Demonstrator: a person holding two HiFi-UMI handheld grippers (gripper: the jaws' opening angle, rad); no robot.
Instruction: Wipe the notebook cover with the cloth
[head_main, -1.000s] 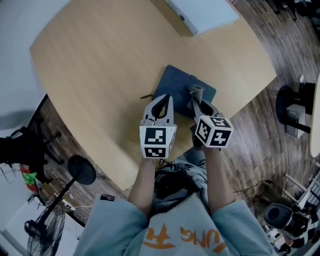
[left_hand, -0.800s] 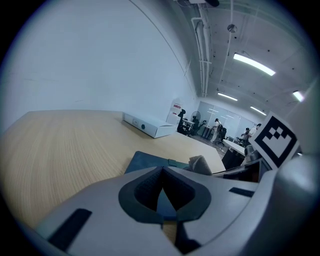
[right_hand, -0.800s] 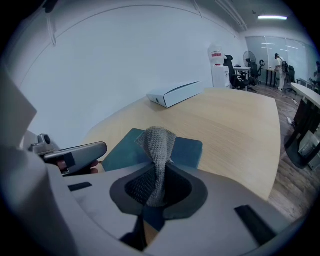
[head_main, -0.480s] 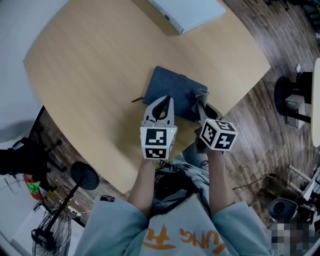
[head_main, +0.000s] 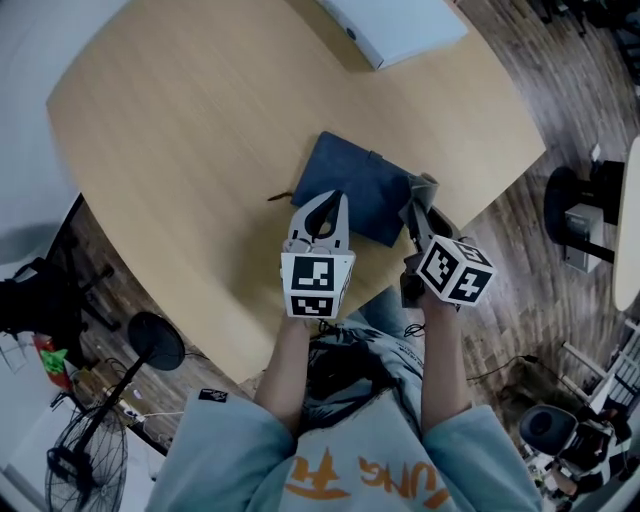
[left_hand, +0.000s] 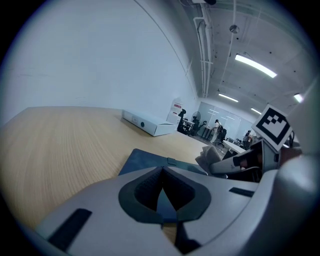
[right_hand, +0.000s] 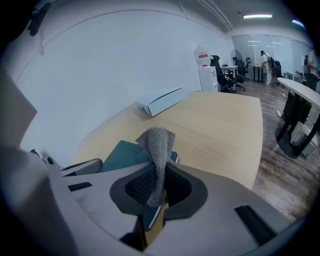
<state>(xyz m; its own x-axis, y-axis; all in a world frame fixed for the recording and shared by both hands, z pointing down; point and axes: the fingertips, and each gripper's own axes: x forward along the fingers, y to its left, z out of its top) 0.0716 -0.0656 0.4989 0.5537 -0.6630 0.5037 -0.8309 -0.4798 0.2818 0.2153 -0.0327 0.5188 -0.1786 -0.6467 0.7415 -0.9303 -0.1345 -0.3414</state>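
Right gripper view: pinched in the right gripper (right_hand: 157, 185), a grey knit cloth (right_hand: 159, 142), upright over the dark blue notebook (right_hand: 117, 152). Left gripper view: left gripper (left_hand: 161, 192) pressed together, empty. Head view: notebook flat near the table's (head_main: 200, 130) front edge.

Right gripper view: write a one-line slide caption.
Right gripper, shut on a grey cloth, near the blue notebook on the wooden table.

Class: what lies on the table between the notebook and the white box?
Nothing. The table is bare wood between the notebook and the white box, as the head view shows most clearly.
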